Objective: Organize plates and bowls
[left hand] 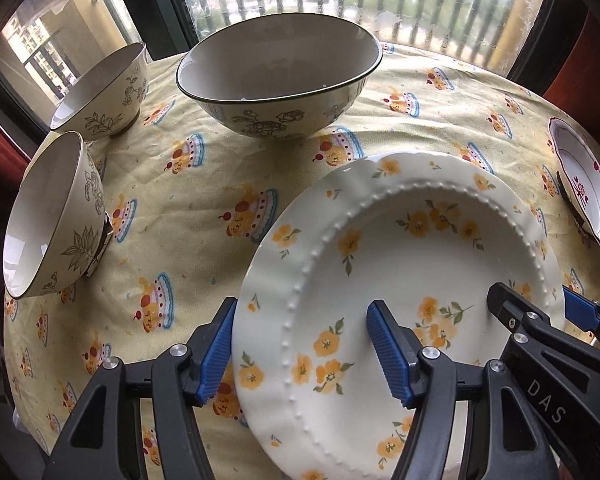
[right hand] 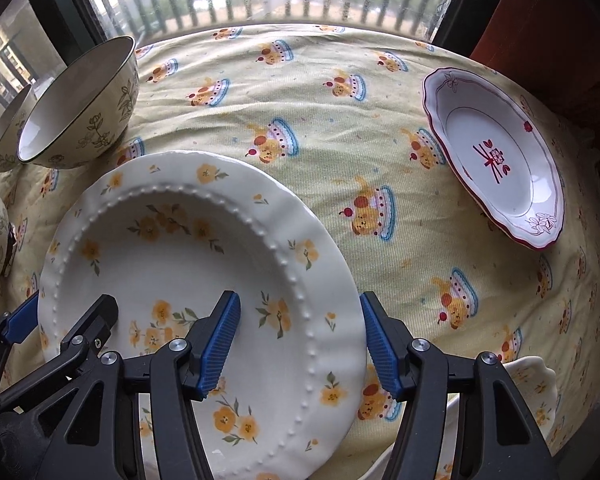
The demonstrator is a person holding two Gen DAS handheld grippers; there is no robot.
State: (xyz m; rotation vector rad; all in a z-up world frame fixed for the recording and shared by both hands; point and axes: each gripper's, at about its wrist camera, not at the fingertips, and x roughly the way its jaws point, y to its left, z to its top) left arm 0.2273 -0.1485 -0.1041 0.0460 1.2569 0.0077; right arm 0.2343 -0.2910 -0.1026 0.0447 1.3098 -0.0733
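Note:
A white plate with yellow flowers point(left hand: 400, 264) point(right hand: 180, 264) lies in front of both grippers. My left gripper point(left hand: 302, 306) straddles its left rim. One blue pad stands just outside the plate's edge, the other over the well, clear of the beaded ridge. My right gripper point(right hand: 299, 298) straddles the right rim the same way, outer pad close beside the edge. Both stand open with the rim between the pads. Each gripper also shows in the other's view: the right gripper point(left hand: 536, 300) and the left gripper point(right hand: 68, 308).
A large floral bowl point(left hand: 280, 80) point(right hand: 80, 108) stands at the back. Two small matching bowls point(left hand: 100, 88) point(left hand: 56, 216) are on the left. A red-trimmed plate point(right hand: 496, 160) lies at the right. Part of another pale scalloped plate point(right hand: 536, 376) shows near the front right. A window runs behind the yellow tablecloth point(right hand: 300, 100).

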